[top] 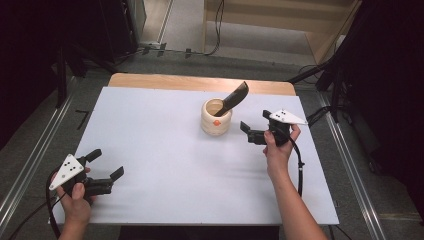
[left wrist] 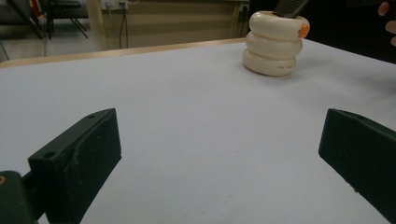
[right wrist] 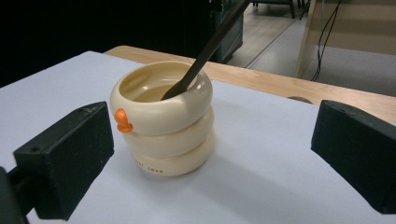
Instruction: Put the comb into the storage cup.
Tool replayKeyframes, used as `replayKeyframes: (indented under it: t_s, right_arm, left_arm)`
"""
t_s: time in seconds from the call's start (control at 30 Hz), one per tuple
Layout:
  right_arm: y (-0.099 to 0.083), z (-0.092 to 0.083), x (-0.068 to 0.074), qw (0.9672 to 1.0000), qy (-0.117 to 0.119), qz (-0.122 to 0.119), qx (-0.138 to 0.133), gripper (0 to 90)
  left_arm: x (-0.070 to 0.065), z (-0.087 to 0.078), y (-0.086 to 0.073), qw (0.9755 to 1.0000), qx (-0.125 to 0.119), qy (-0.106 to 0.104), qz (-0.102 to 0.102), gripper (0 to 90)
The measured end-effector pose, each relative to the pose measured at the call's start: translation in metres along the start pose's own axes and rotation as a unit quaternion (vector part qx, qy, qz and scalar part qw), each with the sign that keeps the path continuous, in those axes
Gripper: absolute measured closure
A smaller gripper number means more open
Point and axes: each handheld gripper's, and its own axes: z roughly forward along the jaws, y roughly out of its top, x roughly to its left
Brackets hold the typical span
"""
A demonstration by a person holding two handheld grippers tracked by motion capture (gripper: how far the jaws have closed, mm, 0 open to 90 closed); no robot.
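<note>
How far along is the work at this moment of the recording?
Looks done: a dark flat-bladed utensil leans inside the cream ringed holder with an orange tab. In hand: nothing; the right gripper is open beside the holder, the left gripper open over the bare white table. Whether anything is left can't be told.

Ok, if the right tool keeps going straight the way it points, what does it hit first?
Most likely the cream cup: it sits between the open jaws of the right tool, just ahead. The dark spoon leaning in it is higher and farther back, so probably the cup's wall first.
</note>
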Motion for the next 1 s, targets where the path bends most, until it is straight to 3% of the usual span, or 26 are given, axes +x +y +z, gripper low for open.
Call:
replayKeyframes:
  t_s: [1.0]
  right_arm:
    - [-0.021, -0.051, -0.013, 0.9998, -0.013, -0.012, -0.004, 0.0]
  left_arm:
    - [-0.002, 0.001, 0.0, 1.0, 0.003, 0.002, 0.004, 0.0]
